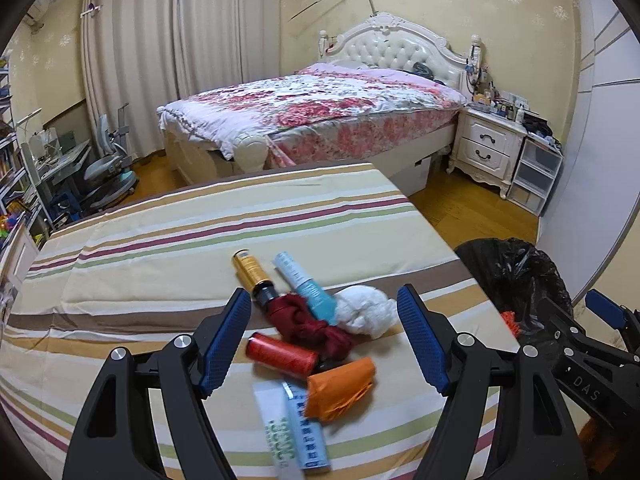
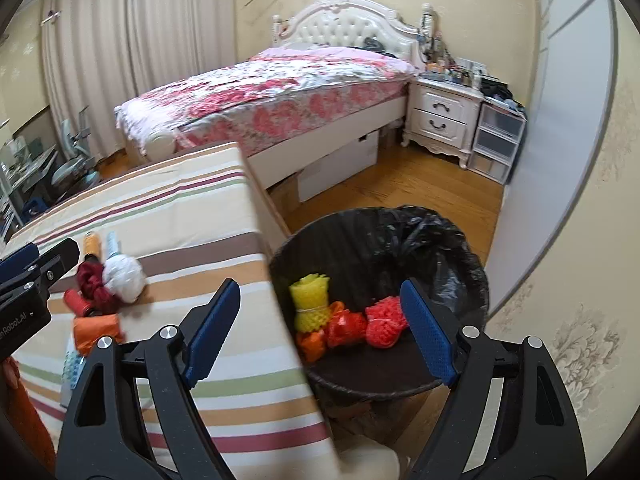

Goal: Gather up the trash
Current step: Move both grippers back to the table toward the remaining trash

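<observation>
The trash bin (image 2: pixel 380 376) stands on the floor right beside the striped table (image 2: pixel 168 208). In the bin lie a yellow net (image 2: pixel 310 300) and 2 red bundles. The right gripper (image 2: pixel 320 330) hangs over the bin's near rim, wide open, holding nothing. The left gripper (image 1: pixel 324 338) is wide open too, empty, above the trash pile (image 1: pixel 316 328) on the table beside the bin

Two wrist views, shared trash pile (image 1: pixel 308 328)
</observation>
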A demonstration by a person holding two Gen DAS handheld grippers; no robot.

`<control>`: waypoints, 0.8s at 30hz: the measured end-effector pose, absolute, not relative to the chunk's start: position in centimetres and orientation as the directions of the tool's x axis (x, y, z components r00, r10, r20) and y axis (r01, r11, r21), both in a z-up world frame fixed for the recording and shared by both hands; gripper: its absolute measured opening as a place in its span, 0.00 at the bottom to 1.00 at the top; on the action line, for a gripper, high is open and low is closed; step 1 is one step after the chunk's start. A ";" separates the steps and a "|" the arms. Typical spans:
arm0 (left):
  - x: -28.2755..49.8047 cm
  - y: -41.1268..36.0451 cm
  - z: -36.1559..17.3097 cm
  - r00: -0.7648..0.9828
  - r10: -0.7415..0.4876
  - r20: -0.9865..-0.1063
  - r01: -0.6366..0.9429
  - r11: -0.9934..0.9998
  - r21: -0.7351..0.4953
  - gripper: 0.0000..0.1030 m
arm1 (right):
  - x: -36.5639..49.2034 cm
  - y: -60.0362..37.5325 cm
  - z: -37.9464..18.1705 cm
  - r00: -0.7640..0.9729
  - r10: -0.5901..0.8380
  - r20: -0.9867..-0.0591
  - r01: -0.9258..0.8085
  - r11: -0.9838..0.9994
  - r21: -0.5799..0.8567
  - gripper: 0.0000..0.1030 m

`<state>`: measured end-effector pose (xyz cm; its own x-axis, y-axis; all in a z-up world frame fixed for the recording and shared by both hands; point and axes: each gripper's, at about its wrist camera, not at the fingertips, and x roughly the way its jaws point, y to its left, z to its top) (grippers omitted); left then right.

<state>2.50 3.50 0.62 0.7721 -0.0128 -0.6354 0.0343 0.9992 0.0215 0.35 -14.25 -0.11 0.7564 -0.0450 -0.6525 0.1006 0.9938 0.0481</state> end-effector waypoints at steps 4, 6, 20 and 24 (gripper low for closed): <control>1.0 6.4 0.4 0.770 0.037 -0.638 -0.027 0.999 0.025 0.71 | -0.1 -11.8 -0.1 0.753 0.013 -0.658 0.036 0.997 0.061 0.78; 0.3 7.7 0.3 0.767 0.059 -0.638 -0.057 0.998 0.024 0.71 | -0.3 -10.4 -0.1 0.750 0.037 -0.660 0.001 0.998 0.057 0.78; -3.3 16.6 -1.7 0.720 0.187 -0.669 -0.244 0.970 0.008 0.71 | -1.0 -1.1 -1.0 0.701 0.193 -0.687 -0.225 0.973 0.044 0.78; -3.5 17.5 -2.2 0.710 0.196 -0.677 -0.265 0.964 0.001 0.71 | -0.3 0.1 -1.8 0.672 0.209 -0.711 -0.246 0.968 0.052 0.78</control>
<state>-3.46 17.53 -2.19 0.7096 0.1956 -0.6769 -0.2646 0.9644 0.0013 -0.30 0.14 -1.79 0.6716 0.2091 -0.7108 -0.2459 0.9679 0.0524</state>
